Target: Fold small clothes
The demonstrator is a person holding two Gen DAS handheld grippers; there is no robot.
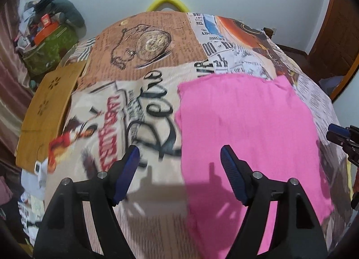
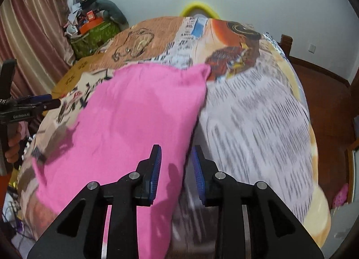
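A pink garment (image 1: 246, 124) lies flat on the bed's printed blanket (image 1: 143, 57), its edges roughly straight. My left gripper (image 1: 179, 149) hovers over the garment's left edge with its jaws wide apart and nothing between them. In the right wrist view the pink garment (image 2: 134, 113) stretches away to the left. My right gripper (image 2: 176, 146) hangs above its near right edge, jaws a narrow gap apart, pads (image 2: 157, 164) not pressing the cloth. Each gripper shows in the other's view: the right gripper (image 1: 336, 133) at the far right, the left gripper (image 2: 50, 100) at the far left, held by a hand (image 2: 13, 144).
A tan perforated board (image 1: 44, 113) rests on the bed's left side. A green bag piled with clutter (image 1: 51, 50) stands by the curtain (image 2: 33, 23). A yellow hoop (image 1: 167, 3) rises behind the bed. Wooden floor (image 2: 325, 90) and a wooden door (image 1: 332, 34) lie to the right.
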